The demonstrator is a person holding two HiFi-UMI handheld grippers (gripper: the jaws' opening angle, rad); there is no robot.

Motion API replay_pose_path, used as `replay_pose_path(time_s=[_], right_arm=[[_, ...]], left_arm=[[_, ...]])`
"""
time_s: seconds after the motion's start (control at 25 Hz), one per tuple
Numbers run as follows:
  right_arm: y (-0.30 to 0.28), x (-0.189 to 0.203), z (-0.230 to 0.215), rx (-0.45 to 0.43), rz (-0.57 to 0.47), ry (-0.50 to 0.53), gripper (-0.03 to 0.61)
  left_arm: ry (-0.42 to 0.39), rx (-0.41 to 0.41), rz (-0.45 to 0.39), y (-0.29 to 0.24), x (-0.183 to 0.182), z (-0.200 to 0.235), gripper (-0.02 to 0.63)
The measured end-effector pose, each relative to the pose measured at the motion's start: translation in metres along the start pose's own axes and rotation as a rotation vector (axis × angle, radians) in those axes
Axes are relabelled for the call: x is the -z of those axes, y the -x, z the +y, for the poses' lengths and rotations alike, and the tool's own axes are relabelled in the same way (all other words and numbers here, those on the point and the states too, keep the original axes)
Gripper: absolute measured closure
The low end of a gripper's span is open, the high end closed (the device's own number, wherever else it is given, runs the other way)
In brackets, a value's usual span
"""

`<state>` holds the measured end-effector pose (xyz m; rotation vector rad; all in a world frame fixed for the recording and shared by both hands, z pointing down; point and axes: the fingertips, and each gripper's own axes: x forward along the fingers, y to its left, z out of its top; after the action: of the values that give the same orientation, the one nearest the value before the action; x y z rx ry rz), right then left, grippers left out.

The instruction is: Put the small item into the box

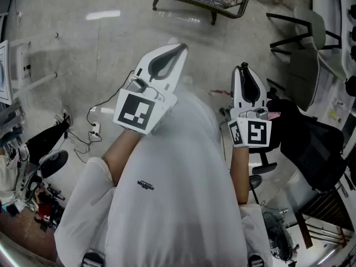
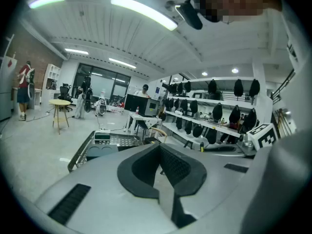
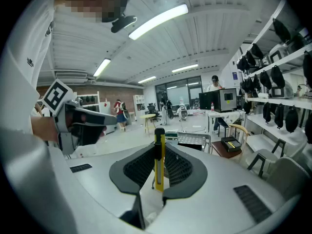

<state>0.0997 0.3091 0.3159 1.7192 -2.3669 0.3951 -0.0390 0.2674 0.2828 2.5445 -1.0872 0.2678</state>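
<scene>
Right hand-held gripper (image 3: 160, 152) clamped on slim yellow item (image 3: 159, 172), black-tipped, upright between pads; held up before chest, likely for carrying. Left hand-held gripper (image 2: 161, 154) closed, empty, idle. Box not in view.

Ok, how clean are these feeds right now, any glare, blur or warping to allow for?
Head view: a glare streak on the floor, the white shirt near the lens soft. Left gripper view: heavy fisheye, dark corners, ceiling lights blown out. Right gripper view: same warping, but the yellow item clamped in the right gripper reads sharp.
</scene>
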Motion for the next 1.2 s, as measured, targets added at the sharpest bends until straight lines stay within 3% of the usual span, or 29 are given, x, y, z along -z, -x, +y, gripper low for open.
replay_pose_path(time_s=[0.24,0.52,0.8,1.2], right_arm=[[0.049,-0.016,-0.002,-0.004,-0.079,-0.072,0.526],[0.05,-0.029,0.001,0.006,-0.117,-0.083,0.526],[0.062,-0.039,0.01,-0.014,-0.152,-0.059,0.526],[0.082,-0.051,0.009,-0.016,-0.178,-0.041,0.525]], left_arm=[[-0.059,0.027,-0.014,0.007,-0.004,-0.058,0.612],[-0.089,-0.005,-0.04,0.032,-0.017,-0.062,0.612],[-0.08,-0.033,-0.081,0.048,-0.015,-0.072,0.612],[-0.053,-0.041,-0.077,0.066,-0.007,-0.08,0.612]])
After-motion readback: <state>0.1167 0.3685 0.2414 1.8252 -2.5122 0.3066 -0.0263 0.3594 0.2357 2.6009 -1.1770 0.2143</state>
